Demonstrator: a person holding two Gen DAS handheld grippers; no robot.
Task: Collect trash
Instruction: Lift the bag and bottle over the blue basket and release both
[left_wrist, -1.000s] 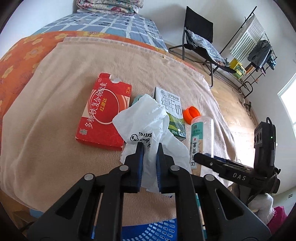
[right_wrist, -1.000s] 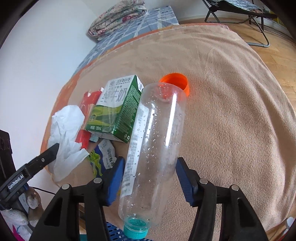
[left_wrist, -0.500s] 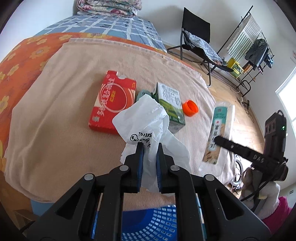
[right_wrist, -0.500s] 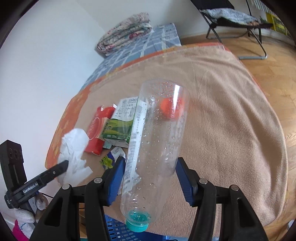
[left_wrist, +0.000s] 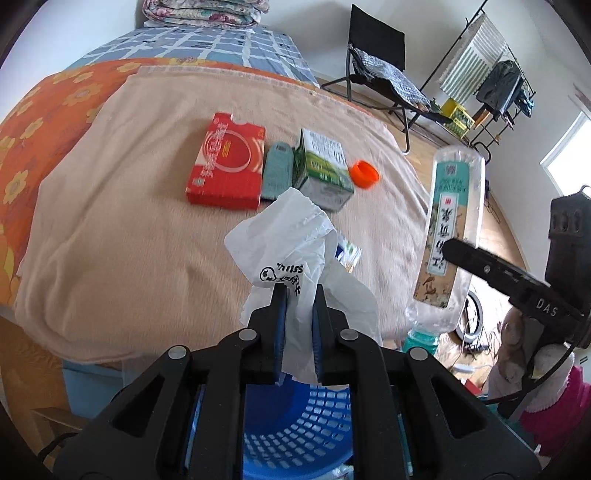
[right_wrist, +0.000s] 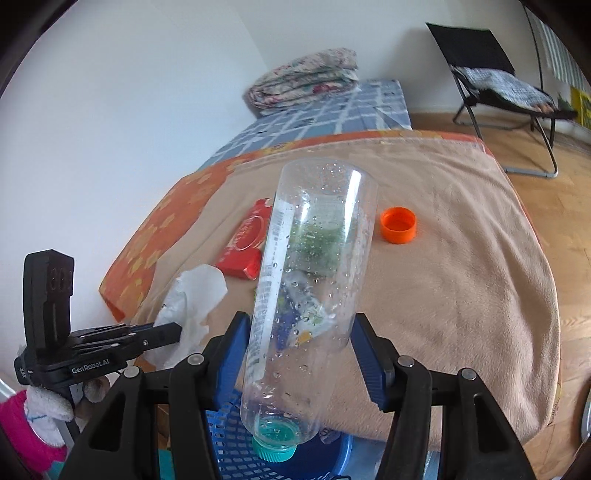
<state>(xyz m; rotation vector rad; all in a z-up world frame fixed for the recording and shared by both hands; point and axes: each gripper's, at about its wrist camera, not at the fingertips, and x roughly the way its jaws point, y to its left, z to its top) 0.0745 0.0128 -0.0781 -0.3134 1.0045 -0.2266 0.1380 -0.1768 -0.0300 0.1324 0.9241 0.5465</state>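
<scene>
My left gripper (left_wrist: 298, 295) is shut on a crumpled white plastic bag (left_wrist: 288, 236) and holds it above a blue basket (left_wrist: 295, 424). My right gripper (right_wrist: 301, 325) is shut on a clear plastic bottle (right_wrist: 310, 280), cap down, over the basket (right_wrist: 229, 443); the bottle also shows in the left wrist view (left_wrist: 448, 229). On the beige blanket (left_wrist: 129, 221) lie a red box (left_wrist: 225, 160), a green milk carton (left_wrist: 321, 170), an orange cap (left_wrist: 365, 174), a grey-green packet (left_wrist: 277, 170) and a small wrapper (left_wrist: 347, 254).
The bed runs back to a blue checked sheet (left_wrist: 199, 48) and folded quilt (right_wrist: 303, 77). A black folding chair (left_wrist: 380, 77) and a clothes rack (left_wrist: 491, 81) stand on the wooden floor to the right. The white wall (right_wrist: 129, 110) is to the left.
Both grippers have pulled back from the bed and risen with their loads. The bottle has tipped upright, cap down, over the basket, which now shows more fully beneath both.
</scene>
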